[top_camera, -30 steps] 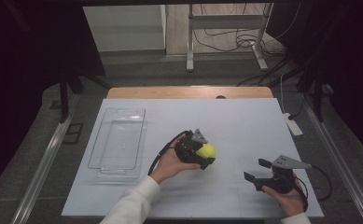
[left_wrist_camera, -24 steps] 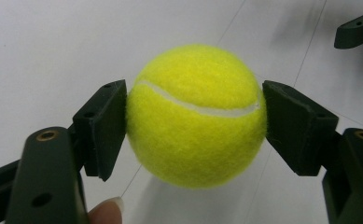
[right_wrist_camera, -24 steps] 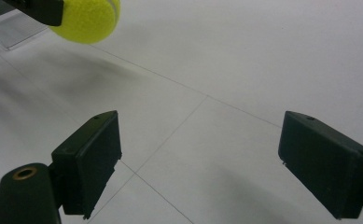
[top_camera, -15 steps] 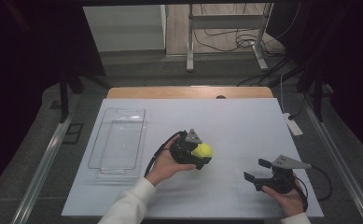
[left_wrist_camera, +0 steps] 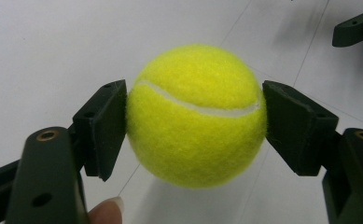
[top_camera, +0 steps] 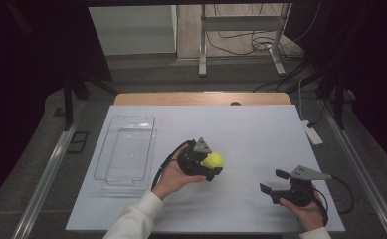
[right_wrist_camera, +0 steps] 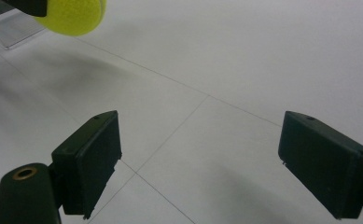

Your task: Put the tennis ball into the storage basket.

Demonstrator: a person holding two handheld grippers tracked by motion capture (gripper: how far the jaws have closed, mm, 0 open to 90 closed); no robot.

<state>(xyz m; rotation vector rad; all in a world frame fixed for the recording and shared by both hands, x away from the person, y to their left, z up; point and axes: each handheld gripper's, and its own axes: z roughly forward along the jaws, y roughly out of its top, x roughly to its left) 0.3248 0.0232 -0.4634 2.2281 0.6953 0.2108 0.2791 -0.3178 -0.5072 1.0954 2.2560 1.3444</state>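
Left gripper (top_camera: 212,168) jaws clamped on a tennis ball (left_wrist_camera: 195,114) above the table (top_camera: 260,129); right gripper (top_camera: 275,182) jaws apart, holding nothing.

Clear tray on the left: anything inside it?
The clear tray looks empty; the white table shows through its floor. The tennis ball is outside it, held in the left gripper.

Both tools, left tool (top_camera: 207,162) and right tool (top_camera: 280,185), are black with grey three-cornered plates, trailing black cables; sleeves white.
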